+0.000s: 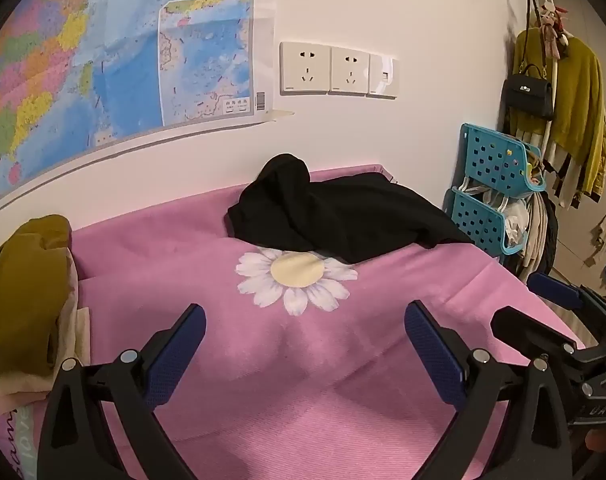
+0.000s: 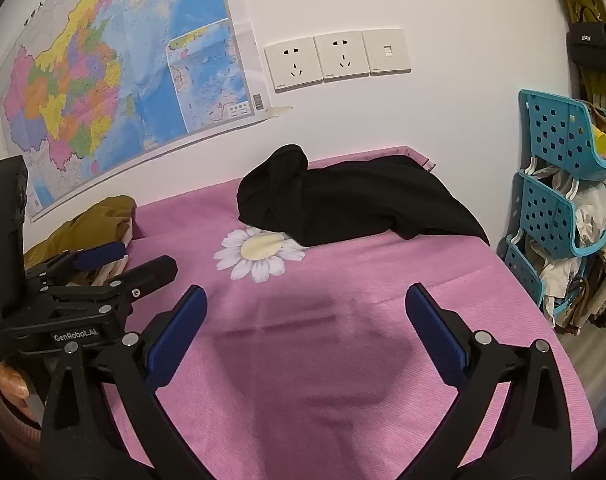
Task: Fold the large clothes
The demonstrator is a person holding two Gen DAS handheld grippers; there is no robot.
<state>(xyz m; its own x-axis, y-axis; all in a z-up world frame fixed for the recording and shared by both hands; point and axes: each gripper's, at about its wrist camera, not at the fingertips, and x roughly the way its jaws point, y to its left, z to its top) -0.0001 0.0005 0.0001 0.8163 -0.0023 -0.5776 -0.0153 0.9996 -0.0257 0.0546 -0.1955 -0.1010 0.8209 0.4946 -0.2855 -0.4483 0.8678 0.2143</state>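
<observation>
A crumpled black garment [image 1: 343, 216] [image 2: 355, 204] lies at the far side of the pink cloth with a daisy print [image 1: 303, 360] [image 2: 343, 340], against the wall. My left gripper [image 1: 305, 344] hovers open over the near part of the pink cloth, well short of the garment, with nothing between its blue pads. My right gripper [image 2: 305, 328] is likewise open and empty over the cloth. In the left wrist view the right gripper [image 1: 543, 300] shows at the right edge; in the right wrist view the left gripper [image 2: 131, 260] shows at the left, open.
An olive and cream pile of clothes [image 1: 27, 300] [image 2: 99, 216] sits at the left end. A teal stacked basket rack [image 1: 499, 200] [image 2: 559, 184] stands at the right, beside hanging clothes and a black handbag [image 1: 529, 94]. A map [image 1: 103, 60] and wall sockets [image 1: 335, 68] are behind.
</observation>
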